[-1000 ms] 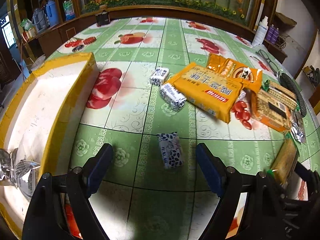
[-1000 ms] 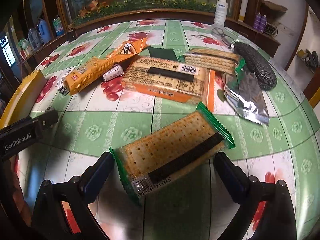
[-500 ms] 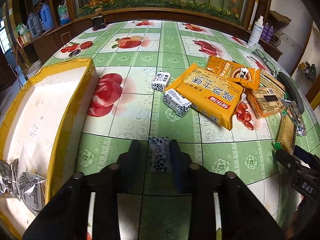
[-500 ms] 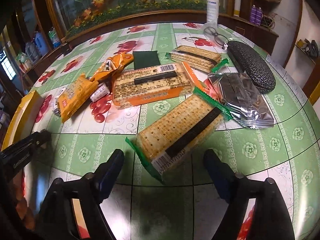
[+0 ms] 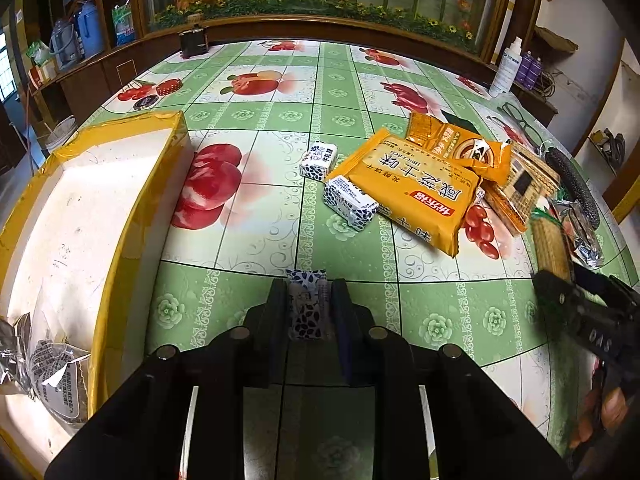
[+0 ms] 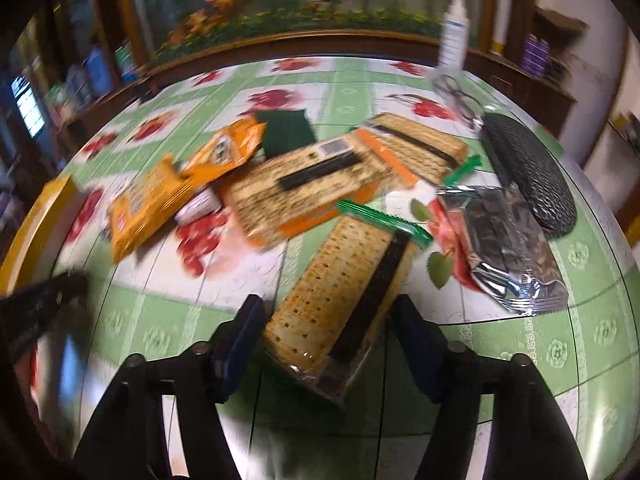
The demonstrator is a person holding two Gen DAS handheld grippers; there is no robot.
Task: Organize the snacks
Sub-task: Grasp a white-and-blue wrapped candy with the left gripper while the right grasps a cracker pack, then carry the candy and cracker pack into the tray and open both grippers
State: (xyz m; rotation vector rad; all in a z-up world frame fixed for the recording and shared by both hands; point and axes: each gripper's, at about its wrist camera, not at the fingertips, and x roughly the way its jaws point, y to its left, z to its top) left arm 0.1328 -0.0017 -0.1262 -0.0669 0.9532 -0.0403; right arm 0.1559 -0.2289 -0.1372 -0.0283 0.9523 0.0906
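The small blue-and-white patterned wrapped candy [image 5: 306, 312] sits on the green fruit-print tablecloth [image 5: 256, 224], pinched between the fingers of the left gripper [image 5: 307, 308], whose jaws have just closed onto it. To its right, the long cracker pack with green crimped ends [image 6: 344, 292] lies on the cloth between the fingers of the right gripper [image 6: 328, 328]; those jaws have just been closing, but gaps remain on both sides, so it is not yet gripped. The yellow-edged white box [image 5: 76, 216], which already holds a silver foil packet [image 5: 44, 372], stands left of the candy and is probably where both go. A good move would lift the candy straight up before swinging over the rim, and centre the crackers before squeezing gently, since they may crack.
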